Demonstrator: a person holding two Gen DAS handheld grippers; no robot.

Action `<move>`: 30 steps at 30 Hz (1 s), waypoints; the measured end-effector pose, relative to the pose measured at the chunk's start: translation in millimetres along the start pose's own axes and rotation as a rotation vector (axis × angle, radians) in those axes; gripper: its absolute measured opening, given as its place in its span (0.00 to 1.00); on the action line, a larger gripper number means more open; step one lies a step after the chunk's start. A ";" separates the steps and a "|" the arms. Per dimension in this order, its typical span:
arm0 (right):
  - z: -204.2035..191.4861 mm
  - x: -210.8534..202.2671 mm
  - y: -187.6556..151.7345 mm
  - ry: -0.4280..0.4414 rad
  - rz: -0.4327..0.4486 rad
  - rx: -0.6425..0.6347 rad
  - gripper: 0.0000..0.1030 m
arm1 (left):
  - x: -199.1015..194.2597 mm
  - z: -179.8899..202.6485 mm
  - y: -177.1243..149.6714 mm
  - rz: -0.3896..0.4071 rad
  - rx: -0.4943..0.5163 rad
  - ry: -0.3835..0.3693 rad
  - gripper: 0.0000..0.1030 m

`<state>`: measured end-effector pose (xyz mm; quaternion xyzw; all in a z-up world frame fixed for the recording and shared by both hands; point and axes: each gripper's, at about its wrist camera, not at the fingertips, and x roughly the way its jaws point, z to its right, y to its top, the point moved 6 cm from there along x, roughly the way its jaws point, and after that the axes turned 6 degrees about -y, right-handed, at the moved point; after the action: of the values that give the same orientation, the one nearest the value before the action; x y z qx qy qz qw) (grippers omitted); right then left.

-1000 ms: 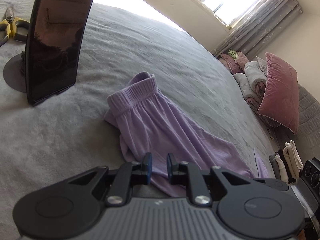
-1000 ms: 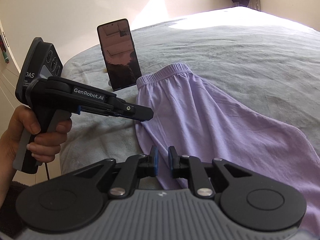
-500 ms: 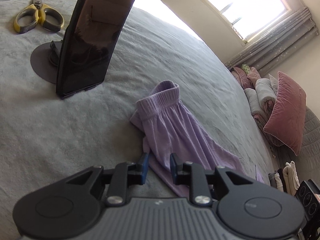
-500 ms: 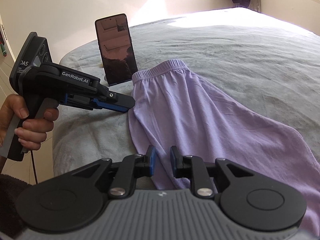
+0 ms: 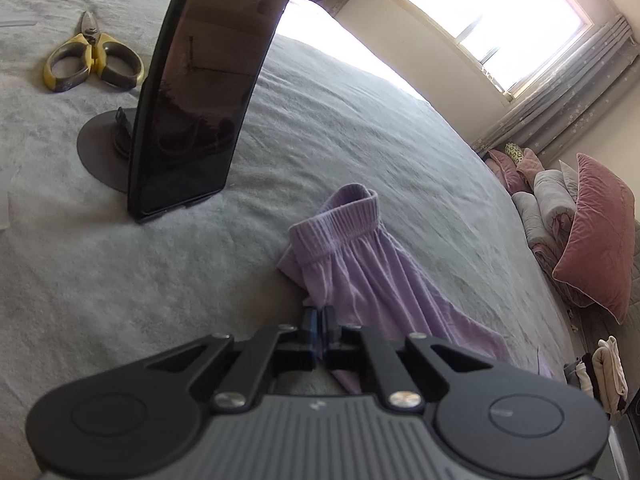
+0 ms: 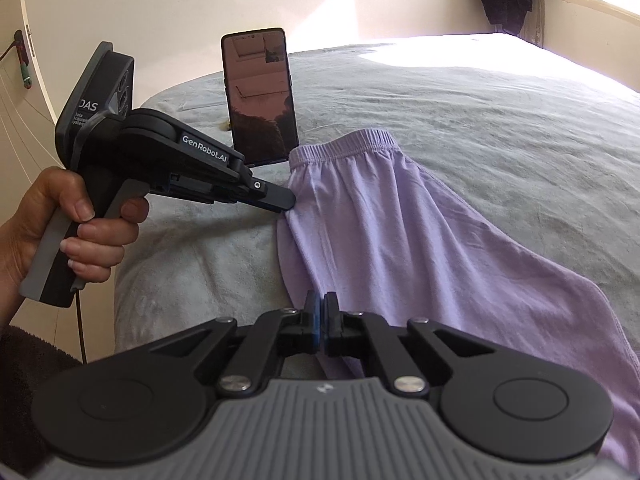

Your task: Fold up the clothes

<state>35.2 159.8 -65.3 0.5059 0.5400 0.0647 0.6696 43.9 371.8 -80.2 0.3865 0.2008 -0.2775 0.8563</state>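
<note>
Sunlit and wide, the grey bed carried 1 lilac garment, a pair of shorts or trousers lying flat with its elastic waistband at the far end, just beside a phone propped on a round stand. Yellow-handled scissors lay well apart, beyond the stand.

The garment's long axis ran away from both grippers, from the near hem toward the waistband. Both grippers sat on its left side edge: the left gripper near the waistband, the right gripper closer to the person, lower along the same edge. A hand held the left gripper's handle. Each gripper was clamped tight on a pinch of lilac cloth, with no gap showing between its pads.

Half a second before, both pairs of jaws stood apart with the edge between them; they had since closed on it. The left gripper had also crept nearer the waistband.

With 2 holds on 1 edge, the likely next move was carrying that edge across to the right for a lengthwise fold.
</note>
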 end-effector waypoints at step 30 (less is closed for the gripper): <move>12.5 -22.9 -4.0 -0.081 -0.091 0.224 0.37 | -8.8 62.2 0.7 0.060 0.179 -0.117 0.30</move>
<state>33.9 135.8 -54.4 0.5547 0.5386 -0.0469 0.6324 45.6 326.9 -36.3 0.4504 0.1132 -0.2908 0.8365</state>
